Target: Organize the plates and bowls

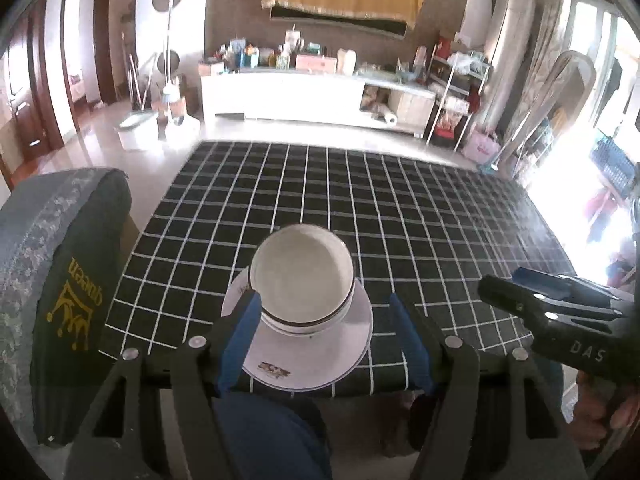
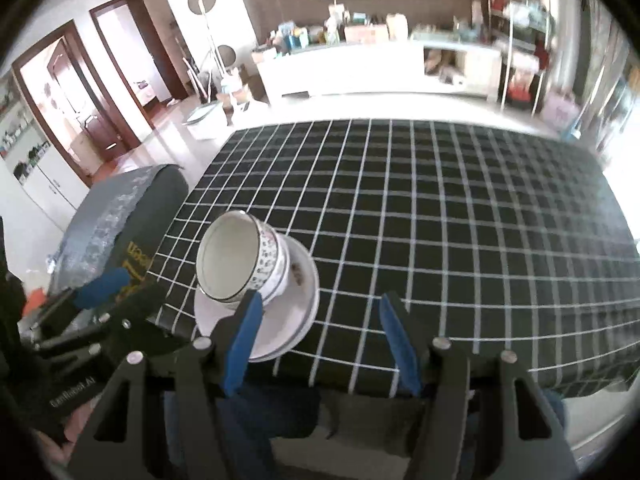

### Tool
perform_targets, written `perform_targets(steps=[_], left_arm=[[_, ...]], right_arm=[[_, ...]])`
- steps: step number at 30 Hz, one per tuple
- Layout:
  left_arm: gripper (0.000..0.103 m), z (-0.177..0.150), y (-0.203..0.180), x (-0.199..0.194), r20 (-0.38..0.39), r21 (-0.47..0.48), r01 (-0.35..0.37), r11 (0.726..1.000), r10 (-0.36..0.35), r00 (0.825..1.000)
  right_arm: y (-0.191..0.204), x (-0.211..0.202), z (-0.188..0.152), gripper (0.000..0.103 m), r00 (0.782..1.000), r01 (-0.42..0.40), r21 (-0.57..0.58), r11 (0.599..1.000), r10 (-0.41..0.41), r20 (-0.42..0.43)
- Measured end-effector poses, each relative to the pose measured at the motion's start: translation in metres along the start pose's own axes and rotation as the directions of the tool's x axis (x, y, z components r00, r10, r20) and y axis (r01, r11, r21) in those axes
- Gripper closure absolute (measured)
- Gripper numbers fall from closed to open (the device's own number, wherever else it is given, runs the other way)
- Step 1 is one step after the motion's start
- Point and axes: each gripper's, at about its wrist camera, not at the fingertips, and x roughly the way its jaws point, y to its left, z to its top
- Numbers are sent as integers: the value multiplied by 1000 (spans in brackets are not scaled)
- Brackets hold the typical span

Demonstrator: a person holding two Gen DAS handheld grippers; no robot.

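A stack of white bowls (image 1: 304,276) with dark rims sits on stacked white plates (image 1: 312,360) near the front edge of the checked table (image 1: 400,208). My left gripper (image 1: 324,300) hovers above and in front of the stack, its blue pads wide apart and touching nothing. In the right wrist view the bowls (image 2: 228,264) and plates (image 2: 300,304) lie to the left of my right gripper (image 2: 320,298), which is open and empty over the table edge. Each gripper shows in the other's view: the right gripper (image 1: 506,280) at the right, the left gripper (image 2: 124,292) at the lower left.
A chair with a grey-green cover (image 1: 60,260) stands against the table's left side, also seen as the chair cover (image 2: 120,208). A hand (image 1: 612,408) holds the right gripper's handle. Blue-clad knees (image 1: 272,432) are below the table edge. A white cabinet (image 1: 288,96) stands beyond.
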Motion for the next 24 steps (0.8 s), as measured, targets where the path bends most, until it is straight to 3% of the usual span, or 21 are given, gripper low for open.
perform_targets(steps=[5, 9, 11, 14, 15, 20, 21, 24], left_arm=[[38, -5, -8, -21, 83, 58, -32, 998, 27, 996], [35, -13, -17, -44, 154, 90, -15, 996, 1, 988], [27, -17, -18, -55, 202, 100, -25, 995, 4, 979], [24, -21, -20, -71, 292, 108, -62, 992, 28, 956], [18, -22, -21, -74, 304, 113, -66, 991, 28, 952], [12, -31, -24, -78, 318, 145, -84, 986, 34, 947], [5, -34, -25, -78, 323, 147, -87, 985, 35, 946], [1, -42, -31, -80, 332, 147, -93, 985, 40, 943]], right_arm=[[-1, -27, -10, 30, 995, 59, -37, 998, -56, 86], [-1, -45, -18, 23, 987, 73, -56, 996, -64, 149], [2, -51, -22, 18, 983, 81, -72, 994, -67, 171], [4, -62, -30, 15, 975, 97, -87, 992, -77, 209], [4, -65, -32, 15, 972, 102, -87, 991, -81, 222], [10, -79, -45, 3, 939, 160, -97, 982, -121, 322], [12, -79, -48, 2, 936, 169, -106, 980, -125, 329], [13, -77, -55, 0, 937, 179, -108, 978, -136, 323]])
